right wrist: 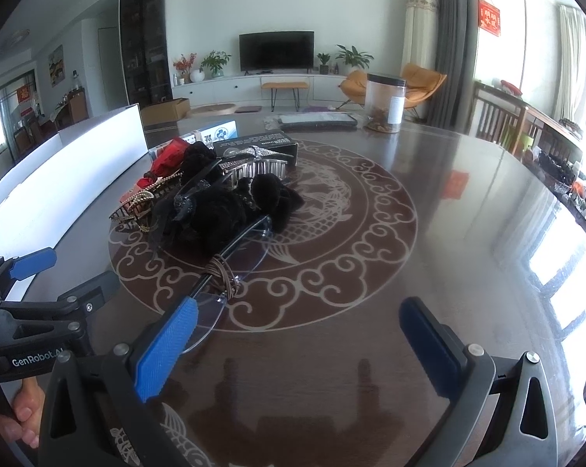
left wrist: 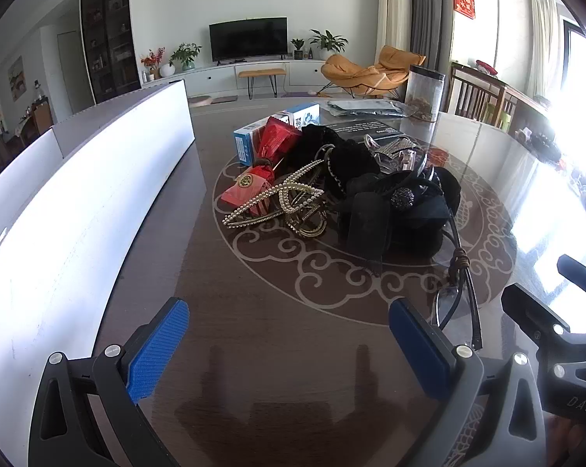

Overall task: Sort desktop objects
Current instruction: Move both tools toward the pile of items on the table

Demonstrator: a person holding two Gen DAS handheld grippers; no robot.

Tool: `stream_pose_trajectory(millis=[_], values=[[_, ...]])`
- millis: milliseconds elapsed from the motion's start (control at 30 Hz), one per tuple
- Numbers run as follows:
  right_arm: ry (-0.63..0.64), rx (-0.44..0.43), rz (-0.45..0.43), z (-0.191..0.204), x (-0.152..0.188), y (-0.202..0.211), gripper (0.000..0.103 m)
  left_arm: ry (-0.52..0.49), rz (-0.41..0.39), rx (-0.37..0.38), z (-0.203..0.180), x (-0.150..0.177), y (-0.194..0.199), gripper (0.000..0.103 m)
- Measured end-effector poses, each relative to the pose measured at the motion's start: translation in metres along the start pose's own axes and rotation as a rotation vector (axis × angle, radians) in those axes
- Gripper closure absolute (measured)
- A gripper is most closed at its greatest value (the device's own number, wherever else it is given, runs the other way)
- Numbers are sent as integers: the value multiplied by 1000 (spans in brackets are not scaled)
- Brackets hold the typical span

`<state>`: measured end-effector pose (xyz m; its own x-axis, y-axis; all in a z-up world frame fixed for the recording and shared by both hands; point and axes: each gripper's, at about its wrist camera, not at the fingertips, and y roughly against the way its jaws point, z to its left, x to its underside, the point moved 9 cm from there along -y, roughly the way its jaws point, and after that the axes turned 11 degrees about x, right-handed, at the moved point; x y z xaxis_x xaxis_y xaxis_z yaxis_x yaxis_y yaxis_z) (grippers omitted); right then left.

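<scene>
A pile of small objects lies in the middle of the dark round table (left wrist: 277,334): a pearl hair claw (left wrist: 277,198), a red packet (left wrist: 261,167), black velvet scrunchies (left wrist: 331,155), a black bow clip (left wrist: 397,210), glasses (left wrist: 460,299) with a brown cord, and a blue-white box (left wrist: 273,128). My left gripper (left wrist: 289,350) is open and empty, low over the table in front of the pile. My right gripper (right wrist: 300,346) is open and empty; its left finger (right wrist: 168,346) is just in front of the glasses lens (right wrist: 230,272). The pile (right wrist: 223,198) also shows in the right wrist view.
A long white box (left wrist: 79,210) stands along the left of the table. A black box (right wrist: 261,144), a flat grey packet (right wrist: 316,118) and a clear jar (right wrist: 384,103) sit at the far side. Wooden chairs (right wrist: 499,116) stand at the right.
</scene>
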<state>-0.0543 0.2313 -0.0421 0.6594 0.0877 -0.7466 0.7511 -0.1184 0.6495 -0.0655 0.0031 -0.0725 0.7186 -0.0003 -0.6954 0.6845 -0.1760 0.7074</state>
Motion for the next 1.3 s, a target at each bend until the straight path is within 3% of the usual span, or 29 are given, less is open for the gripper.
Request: stream_pose_trajectory(millis=[233, 400, 633, 867, 967, 1067, 1300], values=[[8, -58, 17, 7, 3, 0, 0, 6, -6, 18, 0, 4, 6, 0], [0, -116, 37, 10, 5, -2, 0, -4, 37, 10, 9, 15, 8, 0], [72, -183, 89, 32, 14, -9, 0, 45, 37, 40, 23, 23, 15, 0], [75, -230, 216, 48, 12, -36, 0, 32, 30, 42, 19, 23, 17, 0], [89, -200, 226, 51, 3, -48, 0, 41, 35, 45, 20, 24, 16, 0], [156, -108, 236, 50, 2, -59, 0, 47, 56, 46, 20, 25, 12, 0], [114, -77, 217, 22, 3, -64, 0, 34, 142, 62, 17, 29, -5, 0]])
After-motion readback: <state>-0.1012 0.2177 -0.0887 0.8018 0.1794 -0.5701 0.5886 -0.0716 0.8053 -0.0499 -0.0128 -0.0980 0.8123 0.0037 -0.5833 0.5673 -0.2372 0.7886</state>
